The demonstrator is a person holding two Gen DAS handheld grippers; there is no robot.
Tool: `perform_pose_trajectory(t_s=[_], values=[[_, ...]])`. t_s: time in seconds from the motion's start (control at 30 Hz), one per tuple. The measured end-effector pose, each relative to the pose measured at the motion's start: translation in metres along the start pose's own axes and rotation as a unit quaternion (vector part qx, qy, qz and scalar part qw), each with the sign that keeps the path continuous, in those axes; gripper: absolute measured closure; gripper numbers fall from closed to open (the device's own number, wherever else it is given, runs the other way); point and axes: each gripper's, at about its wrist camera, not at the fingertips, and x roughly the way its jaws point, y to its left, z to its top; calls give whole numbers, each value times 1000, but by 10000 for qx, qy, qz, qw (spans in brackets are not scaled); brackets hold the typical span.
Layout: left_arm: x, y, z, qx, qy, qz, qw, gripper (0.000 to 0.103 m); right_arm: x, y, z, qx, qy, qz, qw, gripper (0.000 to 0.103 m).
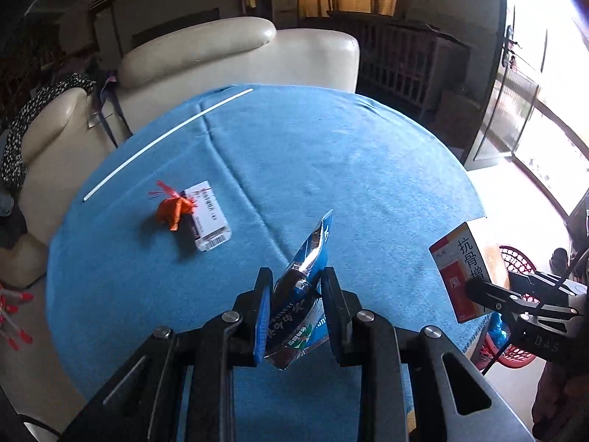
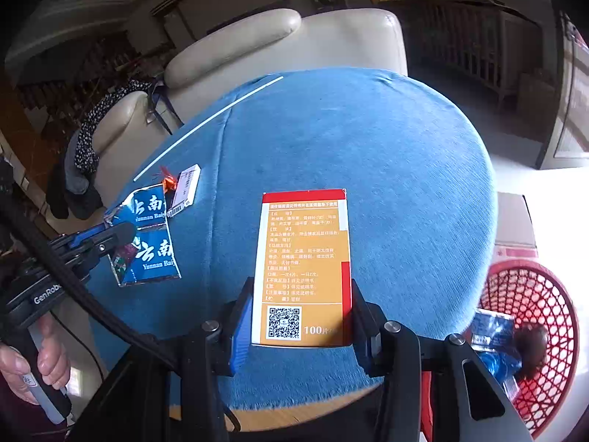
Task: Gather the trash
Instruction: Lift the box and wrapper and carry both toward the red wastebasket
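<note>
My left gripper (image 1: 296,280) is shut on a crumpled blue foil packet (image 1: 305,265) and holds it above the blue-covered round table (image 1: 368,169). In the right wrist view the left gripper (image 2: 123,232) shows at the left with that packet (image 2: 152,254). My right gripper (image 2: 301,291) is shut on an orange and red medicine box (image 2: 305,243), gripped by its sides near the lower end. The box (image 1: 458,276) and right gripper (image 1: 475,289) also show at the table's right edge. A small white box (image 1: 208,217), an orange scrap (image 1: 175,208) and a thin white stick (image 1: 165,140) lie on the cloth.
A red mesh basket (image 2: 533,294) stands on the floor at the table's right, with blue packaging (image 2: 493,339) and a dark lump inside. A cream sofa (image 1: 235,51) sits beyond the table's far side. A hand (image 2: 40,364) holds the left gripper's handle.
</note>
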Motion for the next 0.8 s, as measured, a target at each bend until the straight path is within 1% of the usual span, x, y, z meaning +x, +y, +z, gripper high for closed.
perform_pose_trajectory(t_s=[0.27, 0.8], values=[[4, -30, 5, 300, 97, 43, 9995, 75, -16, -22, -8, 226, -134, 4, 9997, 55], [7, -90, 12, 926, 91, 33, 9957, 75, -38, -63, -23, 633, -287, -49, 9976, 55]])
